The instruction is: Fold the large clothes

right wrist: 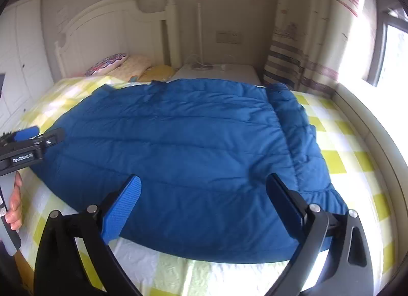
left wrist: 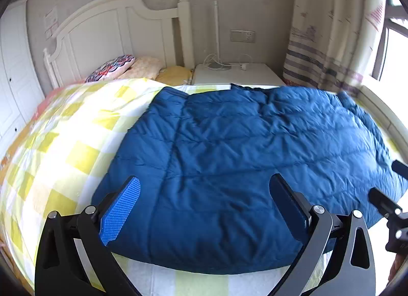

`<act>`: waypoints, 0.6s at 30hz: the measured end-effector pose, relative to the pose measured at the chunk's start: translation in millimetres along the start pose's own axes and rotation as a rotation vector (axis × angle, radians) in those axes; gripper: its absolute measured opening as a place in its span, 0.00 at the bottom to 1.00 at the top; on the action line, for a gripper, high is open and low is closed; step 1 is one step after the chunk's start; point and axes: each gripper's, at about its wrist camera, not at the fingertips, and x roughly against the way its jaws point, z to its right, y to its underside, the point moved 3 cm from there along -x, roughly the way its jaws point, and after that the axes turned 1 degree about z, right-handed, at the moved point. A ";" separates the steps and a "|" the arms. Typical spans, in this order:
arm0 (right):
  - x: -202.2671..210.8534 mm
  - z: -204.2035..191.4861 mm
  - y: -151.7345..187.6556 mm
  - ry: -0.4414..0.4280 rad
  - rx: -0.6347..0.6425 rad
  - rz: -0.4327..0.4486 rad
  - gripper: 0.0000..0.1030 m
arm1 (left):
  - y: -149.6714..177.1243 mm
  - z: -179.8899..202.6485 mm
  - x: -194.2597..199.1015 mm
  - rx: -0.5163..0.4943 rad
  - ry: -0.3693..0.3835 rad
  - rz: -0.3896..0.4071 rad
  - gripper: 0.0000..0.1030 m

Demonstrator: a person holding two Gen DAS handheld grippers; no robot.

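Both the left gripper (left wrist: pixel 204 209) and right gripper (right wrist: pixel 202 209) hover wide open and empty above a blue padded coat (left wrist: pixel 242 163), likely soft, bulky and slippery, best pinched at its near hem.

A bed (left wrist: pixel 63 148) in yellow-checked cover; a blue quilted coat (left wrist: pixel 229 155) spread flat on it; pillows (left wrist: pixel 132 66) at its head.

"GenRobot.AI" is printed on the left claw (right wrist: pixel 38 140) body.
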 end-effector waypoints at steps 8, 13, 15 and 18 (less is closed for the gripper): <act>-7.4 6.7 9.8 0.051 0.015 -0.051 0.97 | 20.3 9.0 -17.9 -0.085 -0.030 -0.024 0.96; 3.8 82.3 25.1 0.146 -0.199 -0.042 0.97 | 27.5 -42.0 -13.2 0.018 -0.096 -0.034 0.96; 0.7 107.7 37.7 0.093 -0.287 -0.045 0.98 | 34.4 -57.2 -20.0 0.071 -0.025 -0.050 0.96; -5.5 111.7 45.3 0.064 -0.291 -0.041 0.98 | 38.3 -53.7 -22.3 0.065 -0.030 -0.045 0.96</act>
